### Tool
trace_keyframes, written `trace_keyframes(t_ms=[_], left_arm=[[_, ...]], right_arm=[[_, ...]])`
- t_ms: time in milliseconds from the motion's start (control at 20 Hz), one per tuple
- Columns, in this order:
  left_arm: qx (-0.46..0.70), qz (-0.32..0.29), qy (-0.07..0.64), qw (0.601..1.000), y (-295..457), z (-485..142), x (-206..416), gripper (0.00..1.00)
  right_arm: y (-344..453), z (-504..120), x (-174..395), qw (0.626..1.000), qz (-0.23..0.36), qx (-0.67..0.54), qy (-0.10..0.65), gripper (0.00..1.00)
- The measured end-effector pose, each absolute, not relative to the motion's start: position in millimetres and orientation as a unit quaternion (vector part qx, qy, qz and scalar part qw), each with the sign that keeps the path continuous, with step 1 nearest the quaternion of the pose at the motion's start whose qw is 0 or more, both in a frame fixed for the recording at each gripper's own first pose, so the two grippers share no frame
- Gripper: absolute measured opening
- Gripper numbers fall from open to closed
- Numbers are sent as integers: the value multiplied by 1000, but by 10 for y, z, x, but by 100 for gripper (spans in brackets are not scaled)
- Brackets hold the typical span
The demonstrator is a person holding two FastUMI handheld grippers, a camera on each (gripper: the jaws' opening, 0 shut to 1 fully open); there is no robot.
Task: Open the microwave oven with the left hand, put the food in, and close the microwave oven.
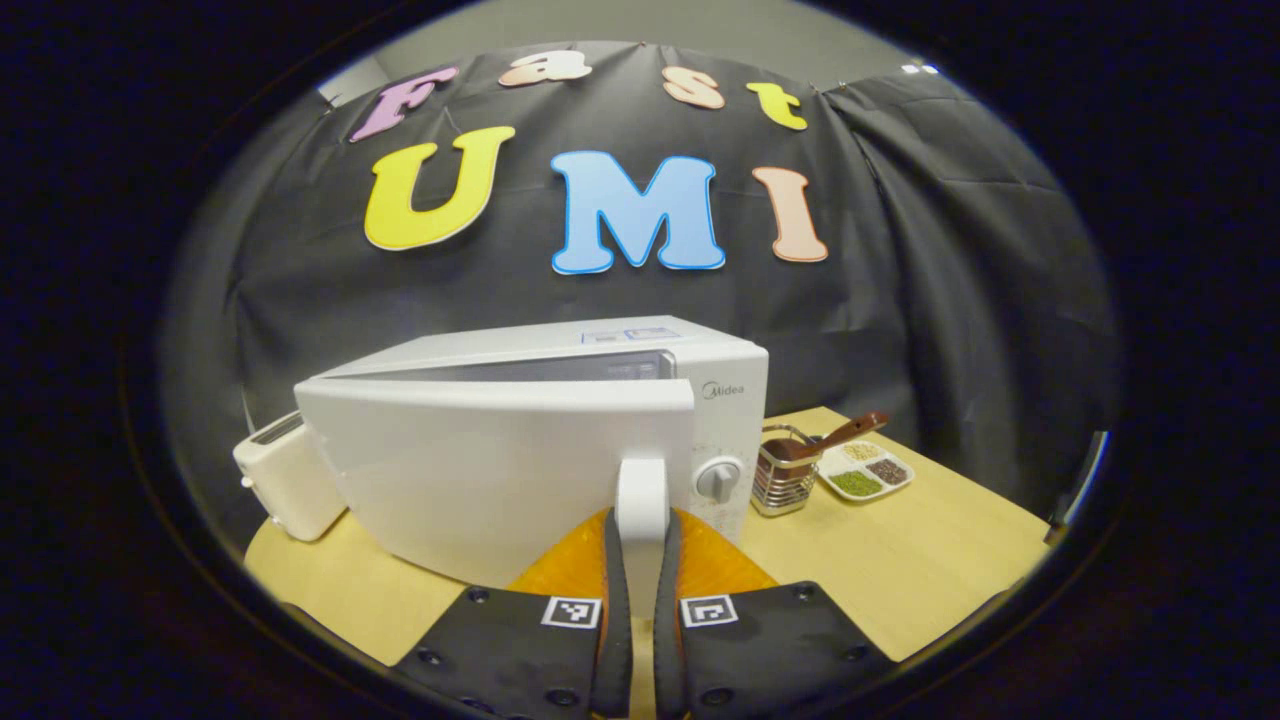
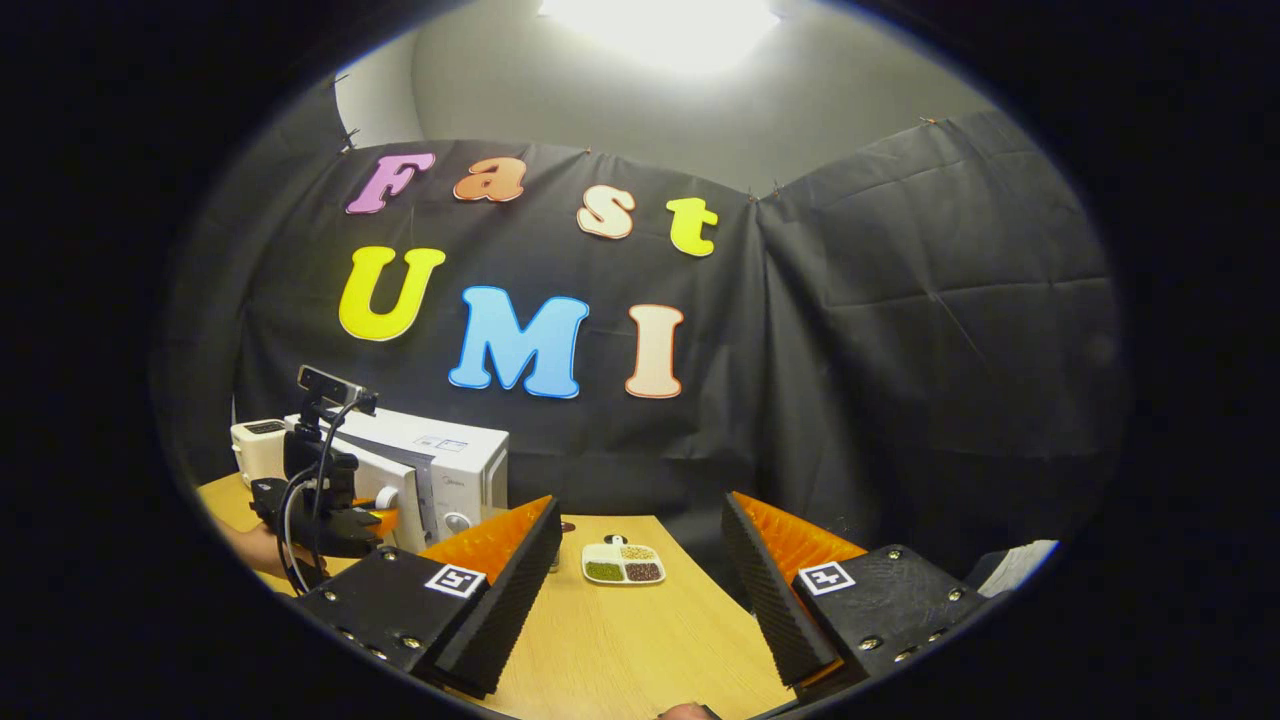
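Left gripper (image 1: 641, 560) clamps the microwave's door handle (image 1: 641, 500) (door ajar); right gripper (image 2: 640, 560) spread.

You have a white toaster (image 1: 285, 478) at the table's (image 1: 920, 560) far left corner. To the right stands a wire basket (image 1: 783, 478) holding a brown spoon (image 1: 850, 432), touching a white divided dish (image 1: 866, 470) of grains.

A: What's hidden in left gripper view?
B: Microwave (image 1: 560, 440) cavity, behind the part-open door (image 1: 500, 470). Toaster (image 1: 285, 480) partly behind that door. Wire basket (image 1: 785, 470) contents unclear.
A: Right gripper view?
B: Left gripper (image 2: 385, 520) covers the microwave front; its fingertips are too small to judge. Sectioned tray (image 2: 623, 563) contents too small to ID.
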State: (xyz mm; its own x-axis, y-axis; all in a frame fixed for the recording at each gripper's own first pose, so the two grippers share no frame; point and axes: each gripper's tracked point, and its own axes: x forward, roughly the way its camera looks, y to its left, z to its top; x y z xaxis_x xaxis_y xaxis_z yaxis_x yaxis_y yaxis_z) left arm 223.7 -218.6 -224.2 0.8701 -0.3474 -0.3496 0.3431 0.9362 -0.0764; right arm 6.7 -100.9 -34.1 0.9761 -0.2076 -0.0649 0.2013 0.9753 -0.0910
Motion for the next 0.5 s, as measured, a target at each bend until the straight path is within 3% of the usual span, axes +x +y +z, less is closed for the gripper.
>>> trace_keyframes(t_ms=[500], left_arm=[[3, -107, 195, 975, -1390, -2176, 1439, 15]], right_arm=[[-515, -375, -34, 998, 46, -28, 26, 98]])
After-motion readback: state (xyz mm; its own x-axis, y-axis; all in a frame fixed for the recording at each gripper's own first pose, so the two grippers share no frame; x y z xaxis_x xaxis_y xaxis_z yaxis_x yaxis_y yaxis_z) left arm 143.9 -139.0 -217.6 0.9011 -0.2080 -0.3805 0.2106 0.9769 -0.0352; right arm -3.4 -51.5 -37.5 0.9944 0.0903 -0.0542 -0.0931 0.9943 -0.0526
